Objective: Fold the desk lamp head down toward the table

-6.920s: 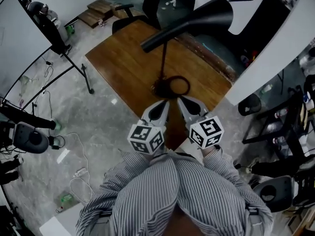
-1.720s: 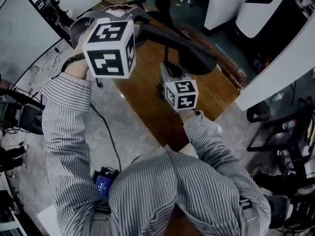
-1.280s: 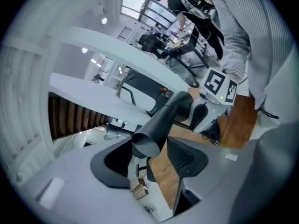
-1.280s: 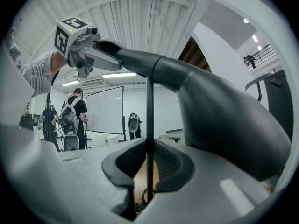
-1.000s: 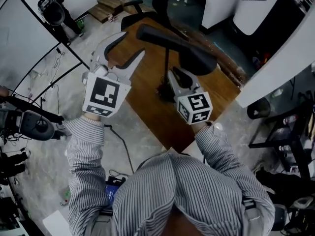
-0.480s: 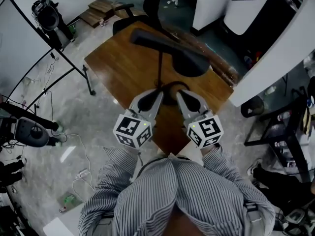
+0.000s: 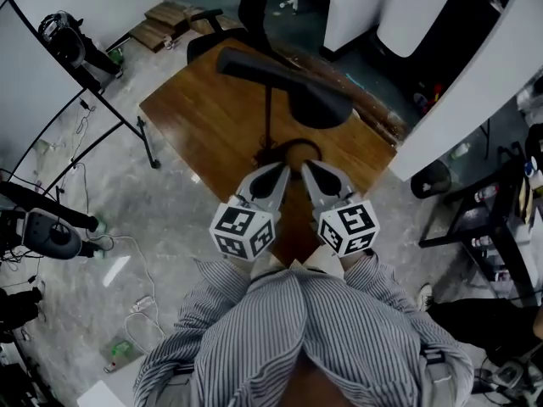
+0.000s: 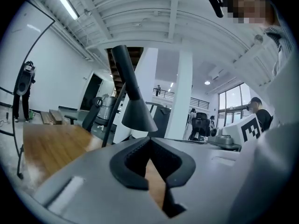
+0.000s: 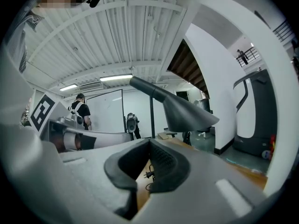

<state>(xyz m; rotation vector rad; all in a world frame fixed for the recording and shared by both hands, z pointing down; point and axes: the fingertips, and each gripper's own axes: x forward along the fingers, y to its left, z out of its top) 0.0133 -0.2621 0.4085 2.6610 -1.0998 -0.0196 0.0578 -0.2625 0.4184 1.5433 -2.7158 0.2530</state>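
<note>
The black desk lamp stands on the wooden table (image 7: 191, 113). Its cone head (image 7: 321, 108) hangs tilted downward at the right end of the slanted arm (image 7: 254, 68), above the round base (image 7: 293, 153). In the left gripper view the head (image 8: 138, 115) points down ahead of the jaws. The right gripper view shows the head (image 9: 189, 113) to the right of the pole. My left gripper (image 7: 282, 172) and right gripper (image 7: 308, 171) lie side by side at the table's near edge, short of the base. Both are shut and hold nothing.
An office chair (image 7: 254, 2) stands beyond the table. A tripod stand (image 7: 127, 117) and a white panel (image 7: 38, 83) are at the left. A white partition (image 7: 471, 83) runs along the right. Cables (image 7: 127, 253) lie on the floor. A person (image 9: 81, 108) stands in the distance.
My left gripper came down from the lamp arm's raised end to the table's near edge and shut its jaws. The right gripper drew back beside it. The lamp head sits lower than at first.
</note>
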